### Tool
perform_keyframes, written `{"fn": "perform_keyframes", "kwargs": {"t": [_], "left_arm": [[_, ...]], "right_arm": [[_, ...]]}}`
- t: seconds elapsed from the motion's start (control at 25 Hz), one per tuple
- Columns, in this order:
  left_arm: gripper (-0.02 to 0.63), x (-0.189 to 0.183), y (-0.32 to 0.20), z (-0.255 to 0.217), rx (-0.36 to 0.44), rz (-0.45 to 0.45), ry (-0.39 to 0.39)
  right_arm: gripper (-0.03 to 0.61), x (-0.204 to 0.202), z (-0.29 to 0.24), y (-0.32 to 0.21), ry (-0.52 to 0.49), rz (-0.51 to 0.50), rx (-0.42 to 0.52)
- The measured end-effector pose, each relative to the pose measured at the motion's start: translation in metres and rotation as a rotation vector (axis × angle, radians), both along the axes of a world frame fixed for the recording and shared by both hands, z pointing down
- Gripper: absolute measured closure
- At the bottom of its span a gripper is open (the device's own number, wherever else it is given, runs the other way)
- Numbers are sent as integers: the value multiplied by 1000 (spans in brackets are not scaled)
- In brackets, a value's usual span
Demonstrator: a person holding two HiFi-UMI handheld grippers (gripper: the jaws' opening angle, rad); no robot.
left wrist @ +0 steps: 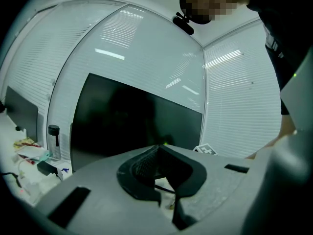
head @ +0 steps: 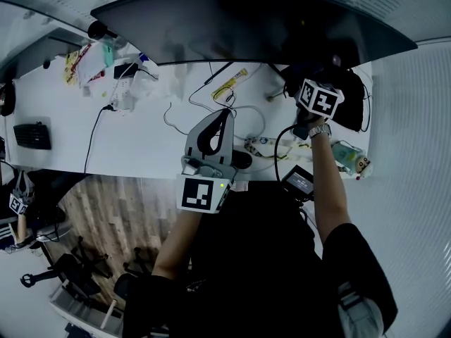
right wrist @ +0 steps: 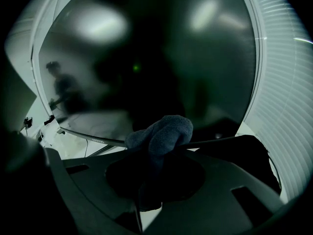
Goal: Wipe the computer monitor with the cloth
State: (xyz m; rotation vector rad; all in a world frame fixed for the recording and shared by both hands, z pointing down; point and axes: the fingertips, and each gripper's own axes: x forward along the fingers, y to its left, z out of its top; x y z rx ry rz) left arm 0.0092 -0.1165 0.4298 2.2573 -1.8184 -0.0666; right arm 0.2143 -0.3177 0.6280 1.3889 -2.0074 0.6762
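The left gripper [head: 224, 118] hangs above the front of the white counter [head: 63, 118], its fingers [left wrist: 98, 195] pressed together with nothing between them. Further out, the right gripper [head: 315, 72] has its fingers [right wrist: 220, 180] clamped on a bunched dark blue-grey fleece cloth [right wrist: 164, 130]. It holds the cloth close against the lower right of the wide curved black computer monitor [head: 246, 20]; actual contact cannot be told.

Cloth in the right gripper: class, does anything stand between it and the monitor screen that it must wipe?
Nothing visible does. The right gripper is shut on the cloth, and the monitor fills the view straight ahead of it, with no object in front of its dark screen.
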Motion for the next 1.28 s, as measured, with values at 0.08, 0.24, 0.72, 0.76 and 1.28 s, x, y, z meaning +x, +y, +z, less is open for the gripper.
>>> {"fn": "perform_keyframes", "kwargs": {"t": [0.08, 0.24, 0.72, 0.76, 1.28], "left_arm": [[607, -6, 1, -1, 2, -7, 3], [607, -18, 6, 0, -3, -21, 11], [607, -58, 19, 2, -8, -50, 12], [607, -62, 20, 3, -7, -51, 11], [607, -124, 42, 7, -9, -69, 16]], "right_arm": [[514, -10, 1, 3, 0, -12, -5], [514, -30, 4, 10, 5, -36, -13], [512, -91, 1, 27, -10, -99, -25], [512, -97, 1, 29, -9, -106, -24], [512, -172, 7, 52, -15, -139, -41]]}}
